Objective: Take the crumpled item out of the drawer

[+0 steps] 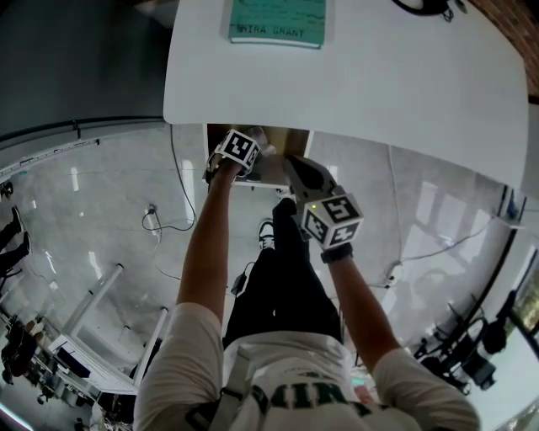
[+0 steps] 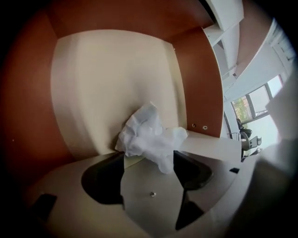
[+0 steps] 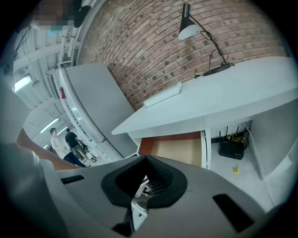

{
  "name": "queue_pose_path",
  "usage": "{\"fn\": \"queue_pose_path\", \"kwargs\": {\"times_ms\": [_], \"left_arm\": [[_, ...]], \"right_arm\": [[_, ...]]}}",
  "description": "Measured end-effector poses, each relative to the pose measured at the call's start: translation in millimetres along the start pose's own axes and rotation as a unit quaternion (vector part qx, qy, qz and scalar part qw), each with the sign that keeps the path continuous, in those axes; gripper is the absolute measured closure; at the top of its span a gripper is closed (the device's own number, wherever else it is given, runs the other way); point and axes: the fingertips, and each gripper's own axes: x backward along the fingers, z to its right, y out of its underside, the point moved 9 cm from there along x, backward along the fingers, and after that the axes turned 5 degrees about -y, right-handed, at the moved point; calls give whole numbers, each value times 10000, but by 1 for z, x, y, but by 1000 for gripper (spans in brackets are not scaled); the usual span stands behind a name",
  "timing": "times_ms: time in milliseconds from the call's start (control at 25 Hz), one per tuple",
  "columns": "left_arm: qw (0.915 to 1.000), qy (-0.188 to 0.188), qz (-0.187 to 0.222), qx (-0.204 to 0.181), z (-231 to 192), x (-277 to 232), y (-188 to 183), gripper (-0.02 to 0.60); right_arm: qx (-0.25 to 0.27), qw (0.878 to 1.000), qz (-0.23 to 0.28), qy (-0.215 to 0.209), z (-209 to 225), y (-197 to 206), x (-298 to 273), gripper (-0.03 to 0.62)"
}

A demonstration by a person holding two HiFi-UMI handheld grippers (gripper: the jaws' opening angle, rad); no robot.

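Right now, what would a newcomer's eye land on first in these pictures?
A crumpled white paper catches the eye first, lying on the cream floor of the open drawer, right at the tips of the open jaws of the left gripper. In the head view, a teal book lies on the white desk above the drawer.

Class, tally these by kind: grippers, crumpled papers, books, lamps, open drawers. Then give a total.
grippers: 2, the left gripper and the right gripper
crumpled paper: 1
book: 1
lamp: 1
drawer: 1
total: 6
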Motion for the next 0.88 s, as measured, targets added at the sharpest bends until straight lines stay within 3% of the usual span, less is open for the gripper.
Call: {"fn": "queue_pose_path", "kwargs": {"times_ms": [200,400,440,520,800,880], "left_arm": [[9998,-4,-134,145,2,-4,-5,270],[9998,-168,-130,60,7,-4,-13,331],[9997,-167,-163,85,10,-6,-12,360],[9996,-198,-147,147,17,-10,-12,563],[9996,-264,96,23,24,-7,-5,581],[9985,-442,296,-115,21,4,-4,583]], "right_arm": [[-43,10000,39,30,8,0,3,591],[-61,10000,57,32,13,0,6,591],[-67,10000,61,30,14,0,7,591],[-89,9999,67,49,16,-1,10,591],[-165,9998,90,72,16,-4,15,591],[-164,9998,109,44,17,-1,16,591]]}}
